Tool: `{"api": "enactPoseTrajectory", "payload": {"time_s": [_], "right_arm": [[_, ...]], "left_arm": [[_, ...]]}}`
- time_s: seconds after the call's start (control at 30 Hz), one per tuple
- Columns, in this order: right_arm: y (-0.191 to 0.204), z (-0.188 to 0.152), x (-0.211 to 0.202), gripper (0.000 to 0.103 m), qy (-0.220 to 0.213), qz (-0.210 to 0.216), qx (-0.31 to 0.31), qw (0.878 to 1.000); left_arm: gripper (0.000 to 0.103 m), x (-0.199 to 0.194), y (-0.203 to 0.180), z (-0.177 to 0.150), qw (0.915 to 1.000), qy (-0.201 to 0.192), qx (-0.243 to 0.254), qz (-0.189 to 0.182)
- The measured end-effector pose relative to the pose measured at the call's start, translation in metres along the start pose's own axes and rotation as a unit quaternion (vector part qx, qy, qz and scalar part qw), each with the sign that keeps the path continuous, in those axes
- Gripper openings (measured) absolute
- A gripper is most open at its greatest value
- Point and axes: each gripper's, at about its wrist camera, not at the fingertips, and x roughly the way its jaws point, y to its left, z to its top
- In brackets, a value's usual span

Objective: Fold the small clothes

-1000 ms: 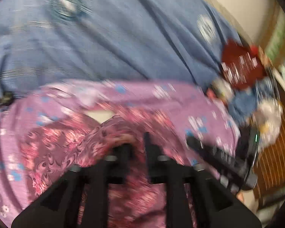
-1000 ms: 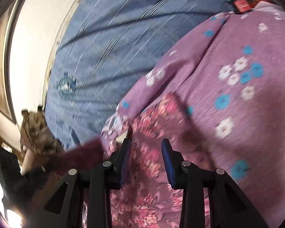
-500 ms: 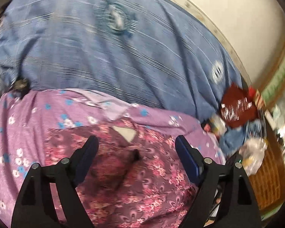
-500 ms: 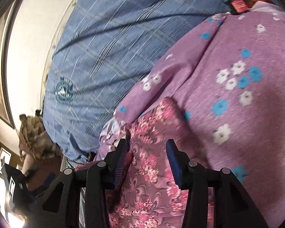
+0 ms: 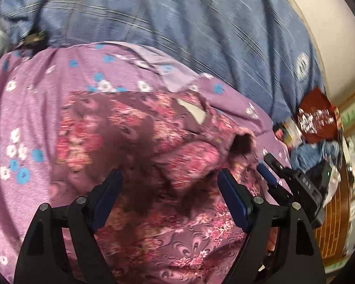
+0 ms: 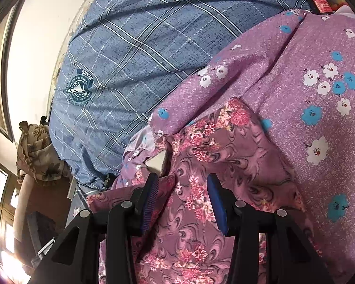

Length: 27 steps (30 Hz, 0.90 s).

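Observation:
A maroon garment with pink flowers (image 5: 142, 142) lies partly folded on a purple flowered sheet (image 5: 35, 94), its white label (image 5: 196, 112) showing. My left gripper (image 5: 170, 189) hovers over the garment, jaws wide open and nothing between them. At the garment's right edge is my right gripper (image 5: 267, 170). In the right wrist view the right gripper (image 6: 182, 196) stands partly open above the garment (image 6: 213, 146). Its left pad sits next to a raised fold, and the pads do not press on the cloth. The label (image 6: 157, 162) lies just ahead of it.
A blue checked blanket (image 5: 153, 19) covers the bed beyond the purple sheet (image 6: 307, 47). A red packet (image 5: 317, 116) and small clutter lie at the right edge, above a wicker basket (image 5: 336, 224). A dark bottle (image 6: 319, 2) stands at the top right. Brown patterned cloth (image 6: 35, 151) hangs left.
My left gripper was shut on the garment; it let go, opened wide and moved over the cloth. The right jaws widened a little and shifted slightly along the garment.

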Motion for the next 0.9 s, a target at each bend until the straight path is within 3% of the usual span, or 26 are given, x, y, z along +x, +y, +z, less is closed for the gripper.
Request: {"api": "enactPoseTrajectory", "payload": {"time_s": [0.13, 0.2, 0.27, 0.33, 0.43, 0.5, 0.57, 0.6, 0.63, 0.8, 0.9], "right_arm": [[-0.007, 0.003, -0.002, 0.046, -0.002, -0.004, 0.005, 1.000], [-0.010, 0.005, -0.006, 0.046, -0.004, -0.008, 0.006, 1.000], [-0.014, 0.007, -0.008, 0.046, -0.008, -0.007, 0.009, 1.000], [-0.017, 0.009, -0.013, 0.046, -0.012, -0.006, 0.013, 1.000], [-0.021, 0.012, -0.018, 0.046, -0.018, -0.003, 0.015, 1.000], [-0.023, 0.013, -0.021, 0.046, -0.019, 0.001, 0.017, 1.000], [-0.020, 0.014, -0.022, 0.046, -0.018, 0.003, 0.009, 1.000], [-0.016, 0.013, -0.023, 0.046, -0.016, 0.007, -0.002, 1.000], [-0.012, 0.012, -0.022, 0.047, -0.011, 0.017, -0.011, 1.000], [0.018, -0.001, -0.011, 0.072, 0.037, 0.061, -0.074, 0.995], [0.045, -0.020, -0.002, 0.073, 0.066, 0.044, -0.153, 0.985]], "left_arm": [[0.083, 0.029, -0.013, -0.004, 0.9994, 0.023, 0.011, 0.023], [0.075, 0.038, -0.021, -0.004, 0.9991, 0.017, 0.024, 0.030], [0.035, 0.044, -0.037, -0.005, 0.9974, 0.019, 0.062, 0.033], [0.025, 0.047, -0.059, -0.010, 0.9917, 0.021, 0.119, 0.044], [0.024, 0.043, -0.095, -0.021, 0.9743, 0.014, 0.219, 0.052], [0.026, 0.035, -0.118, -0.030, 0.9575, 0.004, 0.283, 0.055], [0.054, 0.026, -0.132, -0.033, 0.9442, -0.018, 0.320, 0.078], [0.061, 0.020, -0.133, -0.032, 0.9422, -0.034, 0.323, 0.083], [0.067, 0.016, -0.131, -0.028, 0.9435, -0.044, 0.317, 0.084], [0.067, -0.005, -0.083, -0.006, 0.9676, -0.054, 0.230, 0.091], [0.067, -0.014, -0.033, 0.005, 0.9773, -0.054, 0.159, 0.128]]}}
